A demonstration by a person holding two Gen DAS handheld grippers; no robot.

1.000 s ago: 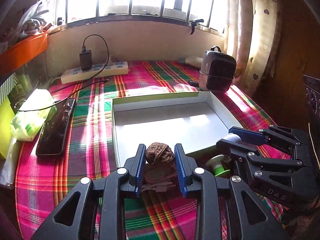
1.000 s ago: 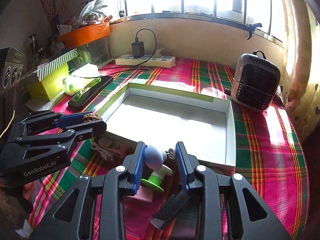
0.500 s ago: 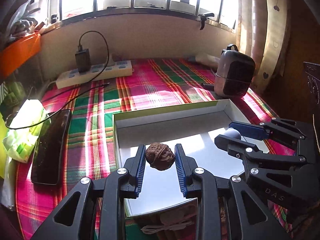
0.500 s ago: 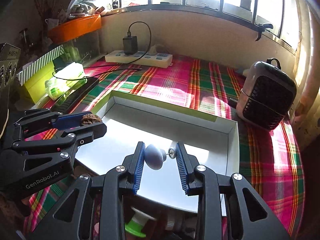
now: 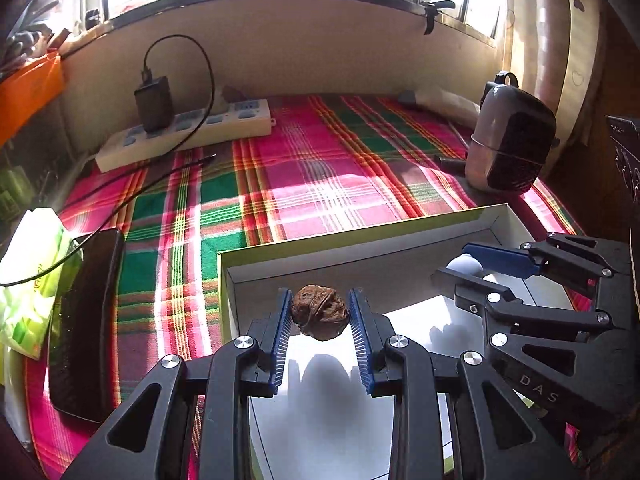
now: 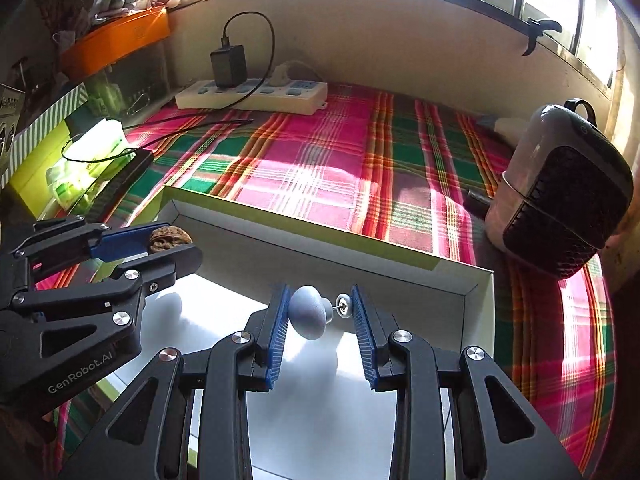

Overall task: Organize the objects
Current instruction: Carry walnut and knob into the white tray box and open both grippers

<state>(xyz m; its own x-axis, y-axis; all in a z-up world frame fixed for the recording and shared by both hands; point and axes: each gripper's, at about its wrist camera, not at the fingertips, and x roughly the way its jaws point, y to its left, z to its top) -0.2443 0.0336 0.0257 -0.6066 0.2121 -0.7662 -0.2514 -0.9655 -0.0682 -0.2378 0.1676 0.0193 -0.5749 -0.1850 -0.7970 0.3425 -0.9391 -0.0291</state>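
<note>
A brown wrinkled walnut (image 5: 319, 312) hangs between the blue pads of my left gripper (image 5: 320, 316), which is shut on it above the white floor of a shallow box (image 5: 360, 236). My right gripper (image 6: 319, 314) is shut on a pale blue knob (image 6: 309, 312) with a small metal screw end, also above the box (image 6: 320, 240) floor. In the left wrist view the right gripper (image 5: 472, 268) shows at the right with the knob (image 5: 464, 267) in it. In the right wrist view the left gripper (image 6: 168, 246) shows at the left, the walnut (image 6: 170, 239) in it.
The box lies on a plaid cloth (image 5: 312, 184). Behind it are a white power strip (image 5: 188, 136) with a black charger (image 5: 153, 104) and cable, and a small heater (image 6: 560, 200) at the right. A black phone (image 5: 84, 320) and a green pack (image 5: 32, 280) lie at the left.
Both grippers have moved forward from the box's near edge to over its floor, carrying the walnut and the knob. The small objects in front of the box have dropped out of view.
</note>
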